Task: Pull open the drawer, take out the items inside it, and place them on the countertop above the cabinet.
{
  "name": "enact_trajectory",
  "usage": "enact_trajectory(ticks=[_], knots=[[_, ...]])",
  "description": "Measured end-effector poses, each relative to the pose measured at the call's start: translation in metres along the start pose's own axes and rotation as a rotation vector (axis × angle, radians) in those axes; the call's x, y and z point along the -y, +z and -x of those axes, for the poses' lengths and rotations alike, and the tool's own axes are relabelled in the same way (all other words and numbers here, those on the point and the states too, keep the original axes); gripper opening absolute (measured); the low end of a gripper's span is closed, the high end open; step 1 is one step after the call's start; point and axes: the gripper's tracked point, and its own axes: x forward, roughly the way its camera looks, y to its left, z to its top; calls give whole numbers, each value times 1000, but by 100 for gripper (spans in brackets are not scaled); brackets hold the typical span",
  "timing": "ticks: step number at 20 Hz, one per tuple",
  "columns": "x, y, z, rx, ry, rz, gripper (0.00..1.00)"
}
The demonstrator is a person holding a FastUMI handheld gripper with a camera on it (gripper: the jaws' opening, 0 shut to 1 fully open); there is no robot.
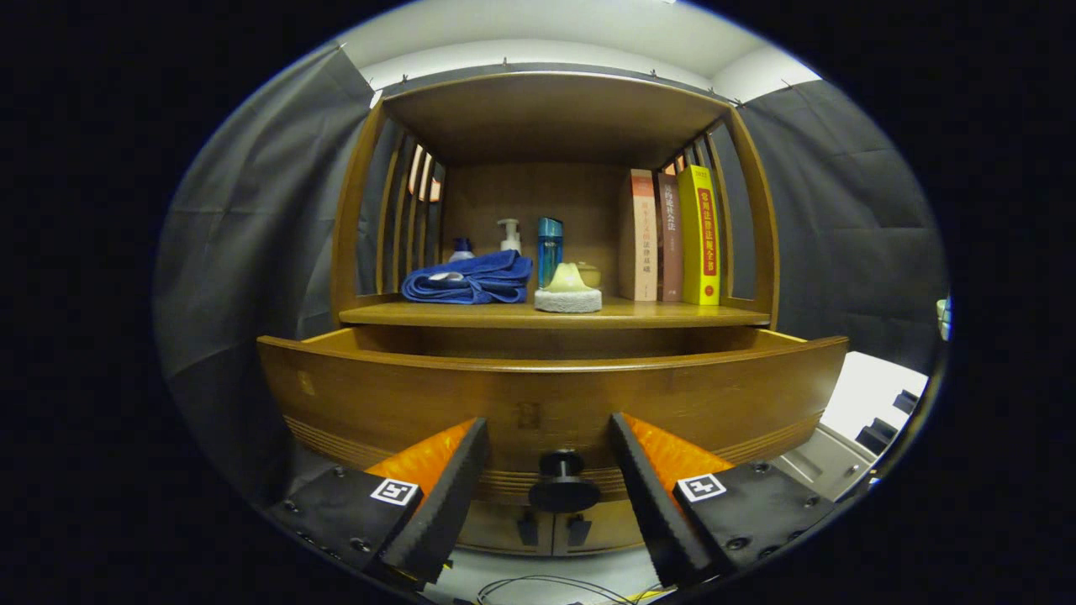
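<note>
My tongs (pixel 548 466) stand apart, gripping nothing, with the drawer's knob (pixel 563 482) between the fingers. The drawer (pixel 538 395) is pulled out below the surface (pixel 555 314), where a blue towel (pixel 469 279), sponge (pixel 568 291), bottles and books (pixel 672 237) sit.

hand-held gripper (pixel 548 437) | fingers spread apart | level, pointing forward

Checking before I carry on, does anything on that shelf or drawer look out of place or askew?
Nothing stands out. The drawer is pulled partway out, its knob between the open claw fingers, untouched. The blue towel, sponge and books sit tidy.
</note>
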Motion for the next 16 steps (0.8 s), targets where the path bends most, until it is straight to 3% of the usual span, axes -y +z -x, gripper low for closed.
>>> enact_trajectory(ticks=[16], knots=[[-1, -7, -64, -49, -6, 2, 97]])
